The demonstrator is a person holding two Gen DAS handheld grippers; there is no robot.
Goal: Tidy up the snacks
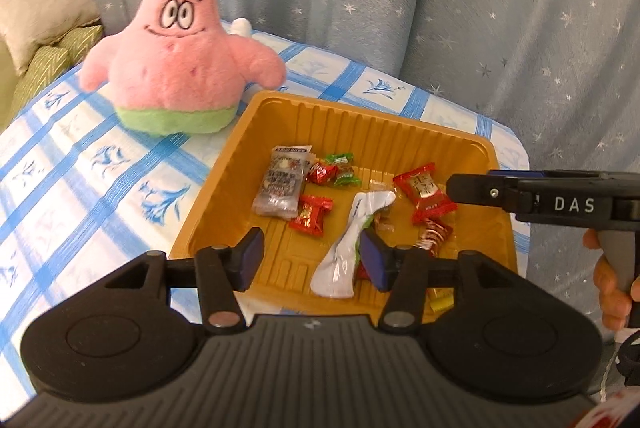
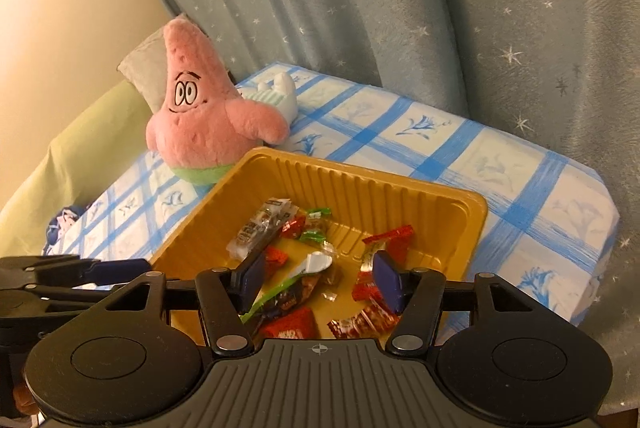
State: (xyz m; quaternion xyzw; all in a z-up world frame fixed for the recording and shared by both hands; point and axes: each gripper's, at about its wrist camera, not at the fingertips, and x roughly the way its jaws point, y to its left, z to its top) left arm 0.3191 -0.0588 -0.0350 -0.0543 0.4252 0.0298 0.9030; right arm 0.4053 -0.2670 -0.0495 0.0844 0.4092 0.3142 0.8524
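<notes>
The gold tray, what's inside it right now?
The gold tray holds wrapped snacks: a clear-wrapped bar, a long white packet, red candies and green ones. The gripper bodies hide its near edge.

1. The white letters "DAS" stand on the side of the black right gripper (image 1: 468, 190), which reaches in from the right edge of the left wrist view.
2. The large red foil candy wrapper (image 1: 424, 193) in the ribbed gold plastic tray (image 1: 360, 120) bears gold characters on its face; they are too small and blurred to read.
3. The clear printed snack packet (image 1: 282, 180) at the tray's left carries a dark band of print at its top edge and more print below, none of it legible.
4. The red foil packet (image 2: 290, 326) nearest the right wrist camera shows pale lettering that cannot be made out.
</notes>
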